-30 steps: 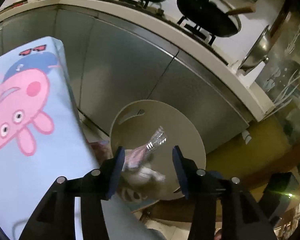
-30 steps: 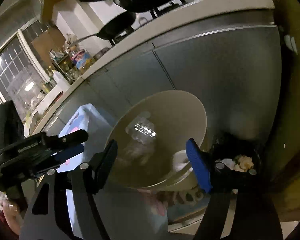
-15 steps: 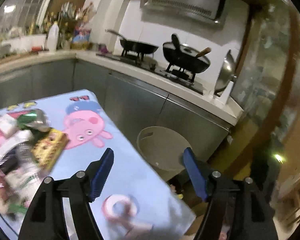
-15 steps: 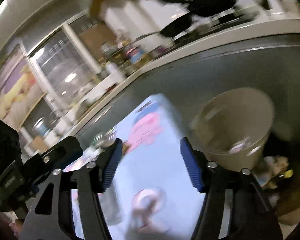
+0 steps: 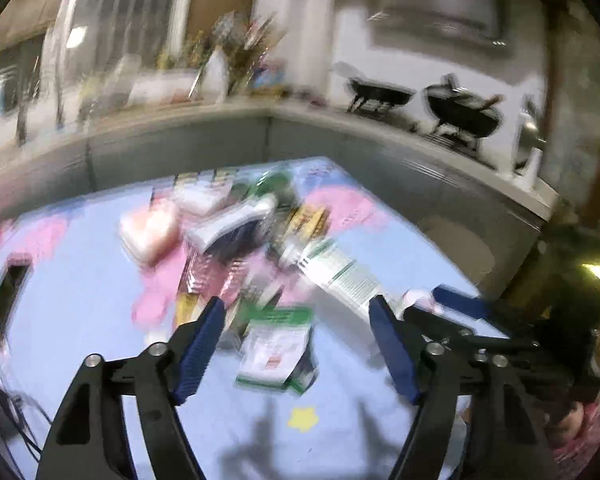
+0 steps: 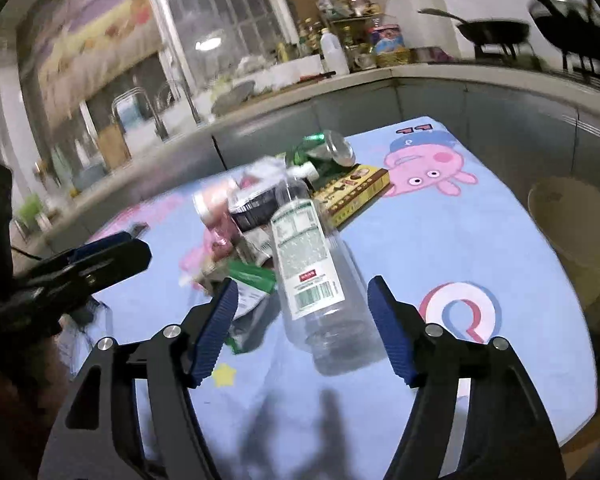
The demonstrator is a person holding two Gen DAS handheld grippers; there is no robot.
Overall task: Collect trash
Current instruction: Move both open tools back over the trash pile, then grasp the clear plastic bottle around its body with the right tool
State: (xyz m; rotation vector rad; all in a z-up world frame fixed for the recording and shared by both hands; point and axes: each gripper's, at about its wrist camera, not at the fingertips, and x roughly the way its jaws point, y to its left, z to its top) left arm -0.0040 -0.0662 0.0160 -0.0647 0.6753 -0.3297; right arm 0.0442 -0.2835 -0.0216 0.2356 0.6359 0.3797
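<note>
A pile of trash lies on the light blue Peppa Pig tablecloth [image 6: 440, 240]. In the right wrist view a clear plastic bottle [image 6: 308, 264] with a white label lies on its side, its base between the fingers of my open right gripper [image 6: 302, 312]. Behind it are a yellow-brown box [image 6: 352, 194], a crushed green can [image 6: 324, 150] and a green-white wrapper [image 6: 252, 284]. My left gripper [image 5: 294, 336] is open and empty above a green-white packet [image 5: 276, 348]; that view is blurred. The beige trash bin [image 6: 576, 220] stands past the table's right edge.
Grey kitchen cabinets and a counter [image 6: 460, 80] with bottles run behind the table. Black woks [image 5: 460, 112] sit on the stove at right. A dark flat object [image 5: 6, 300] lies at the table's left. The left gripper shows in the right wrist view [image 6: 84, 264].
Both grippers have swung from over the bin back to the table and dropped toward the trash pile. Both stay open and empty.
</note>
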